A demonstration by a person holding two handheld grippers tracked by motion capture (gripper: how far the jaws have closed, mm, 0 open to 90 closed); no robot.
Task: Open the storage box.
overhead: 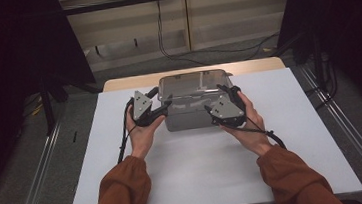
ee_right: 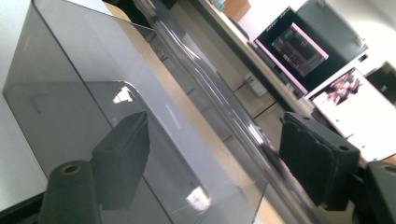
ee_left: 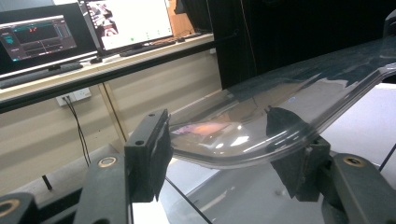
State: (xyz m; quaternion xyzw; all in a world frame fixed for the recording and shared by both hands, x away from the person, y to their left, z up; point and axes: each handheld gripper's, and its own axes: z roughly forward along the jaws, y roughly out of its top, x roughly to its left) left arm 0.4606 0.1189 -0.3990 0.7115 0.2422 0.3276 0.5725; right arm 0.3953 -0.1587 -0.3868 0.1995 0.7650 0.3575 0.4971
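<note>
A smoky grey plastic box (overhead: 190, 117) with a clear lid (overhead: 192, 83) stands at the far middle of the white table (overhead: 296, 121). My left gripper (overhead: 163, 97) is at the lid's left front corner. In the left gripper view it (ee_left: 224, 154) is open, its jaws on either side of the curved lid edge (ee_left: 289, 93). My right gripper (overhead: 228, 91) is at the box's right front. In the right gripper view it (ee_right: 219, 158) is open, one jaw against the grey wall (ee_right: 84, 93), the lid rim (ee_right: 210, 88) running between the jaws.
A wooden surface (overhead: 127, 81) borders the table's far edge. Behind it stands a bench with monitors (ee_left: 130, 21) and a keyboard (ee_left: 42, 74). Cables (overhead: 174, 52) lie on the floor beyond. Bare white tabletop spreads to the box's left, right and front.
</note>
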